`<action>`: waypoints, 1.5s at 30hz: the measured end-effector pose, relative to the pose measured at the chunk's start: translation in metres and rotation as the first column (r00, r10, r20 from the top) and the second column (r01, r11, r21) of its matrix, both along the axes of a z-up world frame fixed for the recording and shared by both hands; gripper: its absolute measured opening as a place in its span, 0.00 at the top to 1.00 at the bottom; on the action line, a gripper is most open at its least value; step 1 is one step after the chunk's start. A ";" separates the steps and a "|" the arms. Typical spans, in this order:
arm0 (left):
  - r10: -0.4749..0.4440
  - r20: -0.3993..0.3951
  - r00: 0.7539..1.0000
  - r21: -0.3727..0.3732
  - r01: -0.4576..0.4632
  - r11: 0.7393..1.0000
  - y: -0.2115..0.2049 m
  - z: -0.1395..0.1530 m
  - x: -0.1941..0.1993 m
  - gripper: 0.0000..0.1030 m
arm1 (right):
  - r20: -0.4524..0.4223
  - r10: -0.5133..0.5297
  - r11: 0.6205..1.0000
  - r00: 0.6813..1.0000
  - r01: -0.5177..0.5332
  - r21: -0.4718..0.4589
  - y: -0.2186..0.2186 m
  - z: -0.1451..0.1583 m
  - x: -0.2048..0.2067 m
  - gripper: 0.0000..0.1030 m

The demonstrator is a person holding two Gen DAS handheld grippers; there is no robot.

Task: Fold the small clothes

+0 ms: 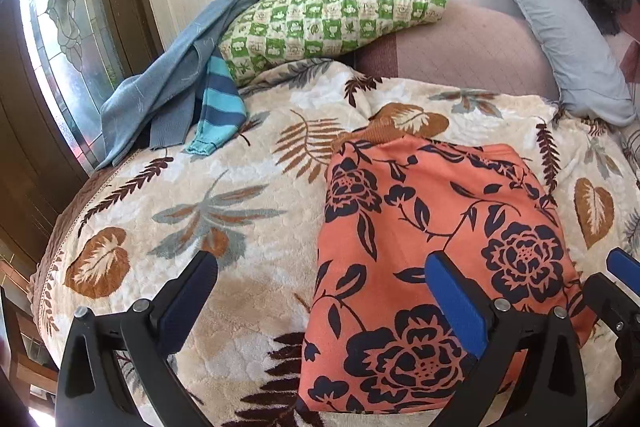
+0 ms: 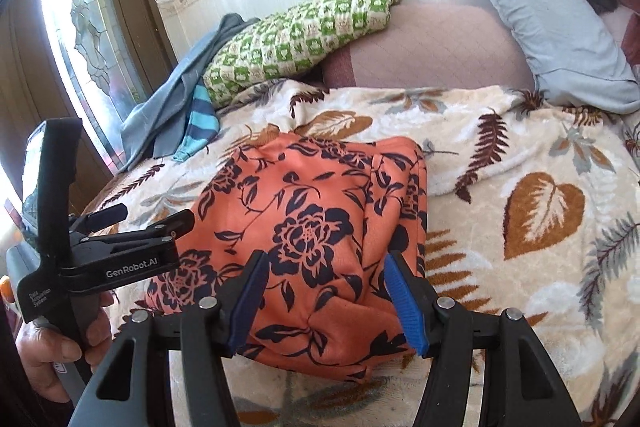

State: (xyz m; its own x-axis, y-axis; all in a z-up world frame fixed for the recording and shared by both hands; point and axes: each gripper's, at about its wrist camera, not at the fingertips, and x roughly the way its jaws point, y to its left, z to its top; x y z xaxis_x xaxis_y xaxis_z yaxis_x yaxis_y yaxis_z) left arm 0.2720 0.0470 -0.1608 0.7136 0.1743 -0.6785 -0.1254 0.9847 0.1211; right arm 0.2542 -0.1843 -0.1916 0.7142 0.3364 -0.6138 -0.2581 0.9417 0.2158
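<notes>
An orange garment with dark navy flowers (image 1: 432,239) lies folded on the leaf-patterned blanket (image 1: 200,211). It also shows in the right wrist view (image 2: 312,227). My left gripper (image 1: 320,283) is open and empty, hovering over the garment's left edge; its right finger (image 1: 456,299) is above the cloth. My right gripper (image 2: 324,291) is open, its fingers straddling the garment's near edge, where the cloth bunches up between them. The left gripper also shows in the right wrist view (image 2: 140,219), held in a hand at the garment's left side.
A grey-blue garment (image 1: 160,83) and a blue striped one (image 1: 220,107) lie at the far left by the window. A green checked pillow (image 1: 332,19), a pink cushion (image 1: 456,51) and a grey pillow (image 1: 560,39) lie along the wall.
</notes>
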 end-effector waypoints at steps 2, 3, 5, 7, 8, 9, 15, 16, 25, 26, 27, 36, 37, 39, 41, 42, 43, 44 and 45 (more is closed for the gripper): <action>0.001 0.022 1.000 -0.002 -0.001 1.000 0.000 0.007 -0.004 0.00 | 0.023 -0.013 1.000 1.000 0.013 0.003 0.003 0.003 0.001 0.39; 0.001 0.031 1.000 -0.008 -0.001 1.000 0.000 0.011 -0.005 0.00 | 0.022 -0.023 1.000 1.000 0.022 0.011 0.004 0.004 0.002 0.39; 0.001 0.045 0.999 -0.021 0.000 1.000 0.000 0.017 -0.007 0.00 | 0.014 -0.038 0.999 0.999 0.038 0.033 0.004 0.004 0.005 0.39; 0.011 0.059 0.998 -0.035 -0.009 0.999 0.001 0.025 -0.008 0.00 | 0.007 -0.055 0.997 0.998 0.054 0.049 0.005 0.004 0.010 0.39; 0.021 0.067 0.997 -0.044 -0.018 0.999 0.002 0.029 -0.009 0.00 | 0.006 -0.058 0.997 0.998 0.057 0.057 0.006 0.004 0.012 0.39; 0.034 0.078 0.996 -0.052 -0.030 0.998 0.004 0.033 -0.010 0.00 | 0.011 -0.060 0.996 0.998 0.059 0.065 0.007 0.005 0.015 0.39; 0.075 0.149 0.986 -0.022 -0.072 0.997 0.003 0.056 -0.024 0.00 | 0.059 -0.099 0.989 0.993 0.091 0.116 0.010 0.015 0.023 0.39; 0.079 0.153 0.985 -0.015 -0.078 0.997 0.003 0.057 -0.028 0.00 | 0.065 -0.102 0.988 0.993 0.093 0.126 0.011 0.017 0.023 0.38; 0.066 0.167 0.984 -0.002 -0.067 0.998 0.009 0.080 -0.060 0.00 | 0.150 -0.086 0.991 0.985 0.069 0.116 0.023 0.042 -0.013 0.38; 0.063 0.172 0.983 -0.003 -0.063 0.998 0.009 0.084 -0.063 0.00 | 0.153 -0.086 0.991 0.985 0.068 0.120 0.022 0.043 -0.020 0.38; 0.061 0.177 0.982 -0.003 -0.061 0.998 0.009 0.088 -0.066 0.00 | 0.155 -0.089 0.990 0.984 0.070 0.126 0.020 0.045 -0.027 0.38; 0.021 0.223 0.975 0.001 -0.022 1.000 -0.001 0.121 -0.097 0.00 | 0.154 -0.127 0.977 0.980 0.097 0.188 -0.005 0.066 -0.082 0.38; 0.018 0.229 0.973 0.002 -0.019 1.000 -0.002 0.125 -0.100 0.00 | 0.161 -0.124 0.979 0.979 0.095 0.181 -0.006 0.071 -0.086 0.38; 0.012 0.242 0.970 -0.001 -0.012 1.000 -0.004 0.133 -0.107 0.00 | 0.185 -0.124 0.981 0.975 0.091 0.173 -0.009 0.083 -0.094 0.38; 0.006 0.252 0.968 -0.004 -0.006 1.000 -0.005 0.141 -0.114 0.00 | 0.208 -0.125 0.980 0.970 0.088 0.180 -0.012 0.096 -0.102 0.38; 0.003 0.255 0.967 -0.005 -0.002 1.000 -0.005 0.145 -0.117 0.00 | 0.219 -0.126 0.979 0.967 0.086 0.185 -0.013 0.103 -0.105 0.38; 0.002 0.259 0.966 -0.004 -0.001 1.000 -0.005 0.149 -0.120 0.00 | 0.232 -0.128 0.979 0.964 0.085 0.187 -0.013 0.110 -0.109 0.38; 0.002 0.264 0.965 -0.002 -0.001 1.000 -0.004 0.152 -0.123 0.00 | 0.244 -0.129 0.979 0.961 0.084 0.187 -0.013 0.117 -0.112 0.38; 0.002 0.270 0.963 0.000 -0.002 1.000 -0.003 0.155 -0.126 0.00 | 0.255 -0.127 0.979 0.959 0.081 0.185 -0.012 0.122 -0.115 0.38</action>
